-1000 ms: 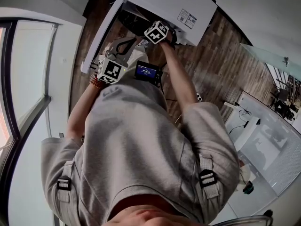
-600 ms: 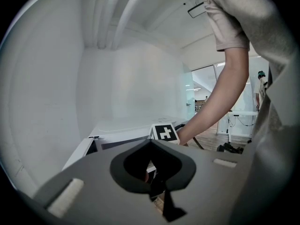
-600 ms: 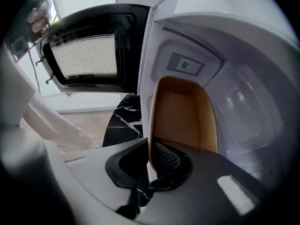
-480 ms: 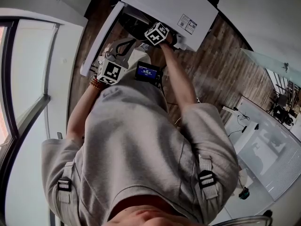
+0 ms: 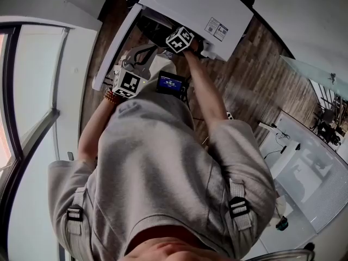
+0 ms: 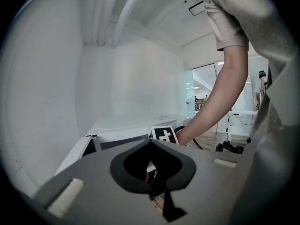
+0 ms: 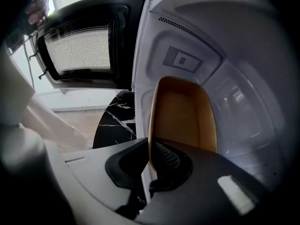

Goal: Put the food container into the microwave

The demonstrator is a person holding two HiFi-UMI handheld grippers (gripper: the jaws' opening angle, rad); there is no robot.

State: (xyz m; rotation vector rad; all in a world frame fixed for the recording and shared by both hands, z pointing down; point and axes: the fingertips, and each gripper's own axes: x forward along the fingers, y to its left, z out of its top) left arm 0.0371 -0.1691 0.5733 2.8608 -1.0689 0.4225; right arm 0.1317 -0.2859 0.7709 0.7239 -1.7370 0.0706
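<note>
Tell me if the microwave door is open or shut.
Open: the door stands swung out at left, baring the white cavity behind the container.

nothing legible: the label (image 5: 216, 28) on the microwave (image 5: 185, 4) and the small screen (image 5: 171, 83) are too small to read.

In the right gripper view, the food container (image 7: 183, 116) has its near end hidden behind the right gripper (image 7: 152, 161) at 6 o'clock. In the head view, at 12 o'clock, the print on the microwave (image 5: 190, 4) label (image 5: 216, 28) is too small to read, and that gripper covers most of the cavity.
</note>
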